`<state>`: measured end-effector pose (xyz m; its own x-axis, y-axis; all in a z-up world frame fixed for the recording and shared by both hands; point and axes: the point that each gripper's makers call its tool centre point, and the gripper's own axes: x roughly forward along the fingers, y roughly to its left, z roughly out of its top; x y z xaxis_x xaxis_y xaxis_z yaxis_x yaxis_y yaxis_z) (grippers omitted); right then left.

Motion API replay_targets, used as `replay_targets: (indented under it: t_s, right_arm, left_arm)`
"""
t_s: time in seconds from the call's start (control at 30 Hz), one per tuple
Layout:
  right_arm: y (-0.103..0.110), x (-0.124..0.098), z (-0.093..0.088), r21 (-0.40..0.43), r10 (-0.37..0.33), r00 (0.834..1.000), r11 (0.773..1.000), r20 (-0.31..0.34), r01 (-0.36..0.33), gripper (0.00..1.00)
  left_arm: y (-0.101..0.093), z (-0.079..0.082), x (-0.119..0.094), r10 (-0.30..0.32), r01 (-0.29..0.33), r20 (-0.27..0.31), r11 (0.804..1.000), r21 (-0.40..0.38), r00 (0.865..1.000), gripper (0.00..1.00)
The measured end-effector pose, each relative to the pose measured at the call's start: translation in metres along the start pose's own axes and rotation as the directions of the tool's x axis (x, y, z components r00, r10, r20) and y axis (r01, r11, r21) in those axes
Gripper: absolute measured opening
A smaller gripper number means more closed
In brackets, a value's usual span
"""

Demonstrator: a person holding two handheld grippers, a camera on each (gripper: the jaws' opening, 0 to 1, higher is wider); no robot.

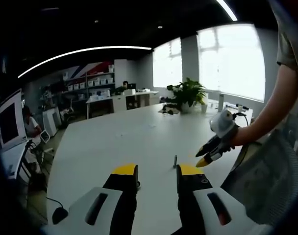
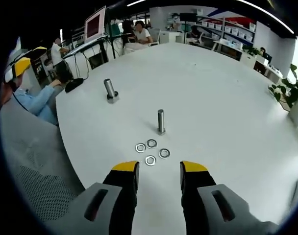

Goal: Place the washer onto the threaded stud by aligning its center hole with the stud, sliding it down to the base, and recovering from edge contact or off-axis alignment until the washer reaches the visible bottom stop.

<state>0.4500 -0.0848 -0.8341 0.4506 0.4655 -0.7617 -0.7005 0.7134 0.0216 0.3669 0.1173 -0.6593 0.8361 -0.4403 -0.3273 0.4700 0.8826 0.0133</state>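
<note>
A steel threaded stud (image 2: pixel 161 121) stands upright on the white table (image 2: pixel 212 98), ahead of my right gripper (image 2: pixel 159 169). Several flat washers (image 2: pixel 151 152) lie loose in a cluster between that stud and the gripper's yellow tips, which are open with nothing between them. A second, thicker stud (image 2: pixel 110 90) on a round base stands further left. My left gripper (image 1: pixel 157 171) is open and holds nothing, with a small stud (image 1: pixel 175 161) just beyond its tips. The right gripper (image 1: pixel 210 154) comes in from the right, held in a person's hand.
A grey mesh chair (image 2: pixel 36 166) stands at the table's near left edge. The left gripper (image 2: pixel 21 63) shows at the far left, next to a blue sleeve (image 2: pixel 36 100). A potted plant (image 1: pixel 188 93) stands on the far side of the table. People sit at desks beyond.
</note>
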Motion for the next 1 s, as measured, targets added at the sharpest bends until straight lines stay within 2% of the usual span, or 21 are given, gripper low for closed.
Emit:
replay_targets:
  t_s: [0.4, 1.0]
  right_arm:
    - [0.013, 0.019, -0.012, -0.063, 0.057, 0.993, 0.996, -0.105, -0.064, 0.32]
    - [0.014, 0.035, -0.014, -0.064, 0.101, 0.972, 0.991, -0.214, -0.117, 0.24]
  left_arm:
    - [0.004, -0.002, 0.000, 0.014, -0.014, -0.007, 1.000, -0.008, 1.000, 0.29]
    - [0.005, -0.005, 0.001, 0.014, -0.014, -0.020, 1.000, -0.018, 1.000, 0.28]
